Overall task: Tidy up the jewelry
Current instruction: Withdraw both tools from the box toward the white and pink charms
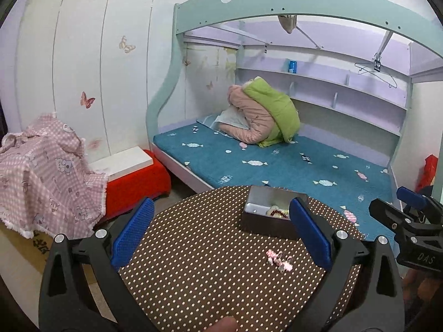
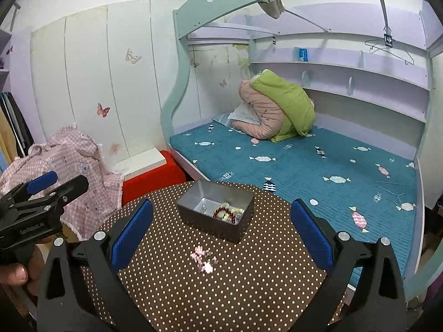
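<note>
A small pink bead bracelet point(image 1: 279, 260) point(image 2: 204, 260) lies loose on the round brown polka-dot table point(image 1: 199, 271) point(image 2: 249, 276). Behind it stands a dark open metal box point(image 1: 272, 212) point(image 2: 216, 210) holding a dark red bead bracelet point(image 2: 224, 213) and pale jewelry pieces. My left gripper point(image 1: 221, 229) hovers open above the table, the pink bracelet lying below and between its blue pads. My right gripper point(image 2: 221, 232) is open too, with nothing held, the bracelet between its pads in view. Each gripper shows at the edge of the other's view.
Beyond the table is a bunk bed with a teal mattress point(image 1: 277, 160) and a folded pink and green quilt point(image 1: 263, 116). A red stool with a white box point(image 1: 133, 171) and a pink checked cloth point(image 1: 41, 171) sit at the left.
</note>
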Demonstrator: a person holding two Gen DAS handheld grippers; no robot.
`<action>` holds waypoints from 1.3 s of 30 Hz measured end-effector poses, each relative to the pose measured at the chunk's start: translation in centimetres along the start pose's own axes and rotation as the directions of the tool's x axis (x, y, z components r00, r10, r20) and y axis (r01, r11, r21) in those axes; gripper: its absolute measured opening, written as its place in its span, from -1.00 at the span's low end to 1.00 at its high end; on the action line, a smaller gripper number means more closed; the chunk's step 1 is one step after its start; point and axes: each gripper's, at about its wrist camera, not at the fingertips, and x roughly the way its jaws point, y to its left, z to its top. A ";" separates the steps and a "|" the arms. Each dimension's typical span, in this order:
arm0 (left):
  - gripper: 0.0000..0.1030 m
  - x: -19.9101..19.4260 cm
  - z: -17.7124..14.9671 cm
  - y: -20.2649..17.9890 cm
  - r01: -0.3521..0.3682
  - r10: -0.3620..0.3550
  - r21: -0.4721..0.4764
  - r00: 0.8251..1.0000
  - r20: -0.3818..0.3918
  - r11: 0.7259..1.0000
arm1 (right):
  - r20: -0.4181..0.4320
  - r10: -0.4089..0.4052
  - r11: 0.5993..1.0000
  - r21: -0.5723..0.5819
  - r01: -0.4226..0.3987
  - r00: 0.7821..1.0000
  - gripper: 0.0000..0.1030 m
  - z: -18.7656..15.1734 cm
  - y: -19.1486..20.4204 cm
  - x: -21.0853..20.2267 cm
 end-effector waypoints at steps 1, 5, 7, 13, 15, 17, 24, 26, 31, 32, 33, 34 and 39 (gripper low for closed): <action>0.90 -0.2 -0.3 0.1 0.000 0.000 -0.003 1.000 -0.002 1.000 | -0.001 0.000 1.000 -0.003 0.000 1.000 0.86 -0.2 0.2 -0.1; 0.90 -0.9 -1.8 0.5 -0.001 0.001 -0.023 1.000 -0.018 1.000 | -0.007 -0.016 1.000 -0.019 0.016 1.000 0.86 -1.3 0.5 -0.7; 0.90 -1.0 -2.5 0.5 -0.003 0.002 -0.024 1.000 -0.031 1.000 | -0.017 -0.014 1.000 -0.017 0.013 1.000 0.86 -1.7 0.5 -0.8; 0.90 -1.0 -4.5 0.7 -0.003 0.000 -0.038 0.998 -0.058 0.999 | -0.040 -0.022 0.999 -0.024 0.021 0.999 0.86 -2.6 0.1 -0.5; 0.90 -0.6 -5.1 0.7 -0.009 0.006 -0.039 0.997 -0.074 0.999 | -0.064 -0.029 0.999 -0.034 0.026 0.998 0.86 -3.2 0.0 0.2; 0.90 -0.1 -5.8 0.6 -0.010 0.007 -0.038 0.996 -0.092 0.999 | -0.101 -0.019 0.999 -0.030 0.016 0.995 0.86 -4.0 -0.2 1.2; 0.90 2.3 -7.8 0.8 -0.021 0.015 -0.042 0.988 -0.155 0.999 | -0.249 0.012 0.999 -0.046 -0.024 0.968 0.79 -7.5 0.2 6.4; 0.90 3.3 -8.4 0.8 -0.023 0.016 -0.039 0.984 -0.178 0.999 | -0.304 0.026 0.998 -0.047 -0.043 0.952 0.62 -8.6 0.4 8.5; 0.90 5.5 -9.7 0.8 -0.029 0.022 -0.030 0.973 -0.229 0.999 | -0.388 0.030 0.996 -0.069 -0.061 0.921 0.02 -10.5 0.9 12.5; 0.90 5.8 -9.8 0.8 -0.030 0.022 -0.030 0.971 -0.237 0.999 | -0.403 0.032 0.995 -0.074 -0.068 0.915 0.00 -10.9 1.0 13.2; 0.90 6.3 -9.9 0.8 -0.029 0.021 -0.030 0.969 -0.245 0.999 | -0.411 0.036 0.994 -0.077 -0.074 0.911 -0.04 -11.2 1.0 13.8; 0.90 6.8 -10.1 0.8 -0.029 0.021 -0.028 0.967 -0.254 0.999 | -0.416 0.041 0.993 -0.080 -0.081 0.908 -0.06 -11.3 1.1 14.2; 0.90 8.6 -10.7 0.1 -0.024 0.018 -0.015 0.957 -0.291 1.000 | -0.425 0.059 0.988 -0.102 -0.113 0.903 -0.16 -11.7 1.9 15.5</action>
